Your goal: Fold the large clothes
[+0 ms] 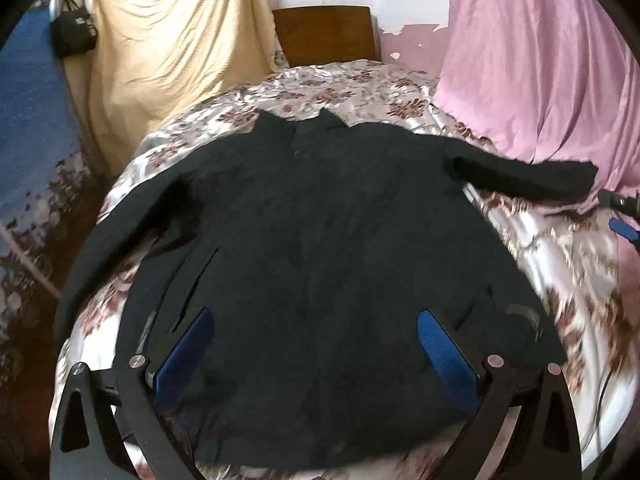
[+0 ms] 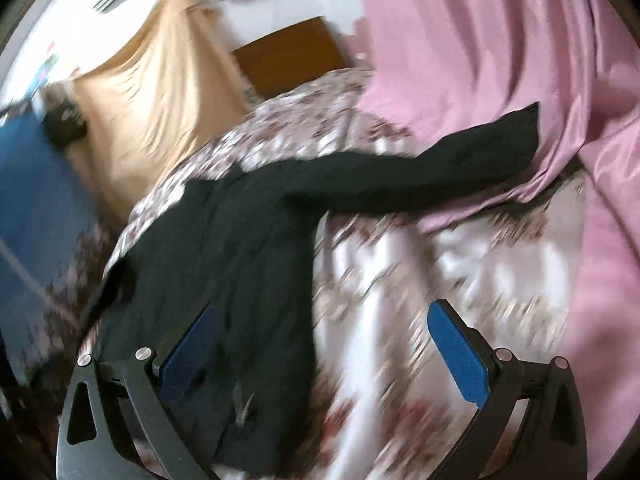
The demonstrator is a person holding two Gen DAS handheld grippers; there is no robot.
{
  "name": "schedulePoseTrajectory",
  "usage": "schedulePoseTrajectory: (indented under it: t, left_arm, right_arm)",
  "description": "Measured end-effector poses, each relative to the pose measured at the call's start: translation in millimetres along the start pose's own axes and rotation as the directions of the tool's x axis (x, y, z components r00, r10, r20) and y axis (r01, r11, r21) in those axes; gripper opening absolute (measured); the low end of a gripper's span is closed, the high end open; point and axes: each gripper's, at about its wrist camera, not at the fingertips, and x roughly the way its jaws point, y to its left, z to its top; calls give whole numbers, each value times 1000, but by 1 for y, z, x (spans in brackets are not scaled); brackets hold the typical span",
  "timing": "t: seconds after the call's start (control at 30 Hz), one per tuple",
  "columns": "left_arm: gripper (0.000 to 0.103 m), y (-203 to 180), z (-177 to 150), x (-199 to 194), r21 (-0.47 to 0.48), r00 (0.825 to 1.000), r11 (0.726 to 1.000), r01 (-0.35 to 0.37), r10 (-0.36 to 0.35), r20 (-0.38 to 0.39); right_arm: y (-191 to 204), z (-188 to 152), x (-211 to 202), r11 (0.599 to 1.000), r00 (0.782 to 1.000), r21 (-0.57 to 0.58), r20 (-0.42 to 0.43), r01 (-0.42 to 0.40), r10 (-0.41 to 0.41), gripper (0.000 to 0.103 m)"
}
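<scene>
A large black jacket lies spread flat, front up, on a floral bedspread, collar at the far end. Its right sleeve stretches out toward the pink cloth; its left sleeve hangs toward the bed's left edge. My left gripper is open and empty above the jacket's hem. In the right wrist view the jacket lies to the left and the right sleeve runs across the middle. My right gripper is open and empty above the bedspread, right of the jacket's body. It shows at the right edge of the left wrist view.
A pink cloth hangs at the right and spills onto the bed. A beige cloth hangs at the left. A wooden headboard stands at the far end. A black bag hangs at the upper left. The right wrist view is blurred.
</scene>
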Motion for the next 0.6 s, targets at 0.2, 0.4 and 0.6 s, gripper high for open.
schedulePoseTrajectory:
  t: [0.2,0.4,0.6]
  left_arm:
    - [103,-24,65,62,8,999,999,41,-41,17]
    - [103,-62,118,143,2,997,998,56,-56,59]
    - [103,-89,161,225,-83,998,995,50,-46,48]
  right_arm:
    - [-82,77,45,971,1000,236,10,-30,29,102]
    - [-126,101,103,927,996,367,11,79,-89,102]
    - [-143,98,152,828,983,533,-38,173,-180,102]
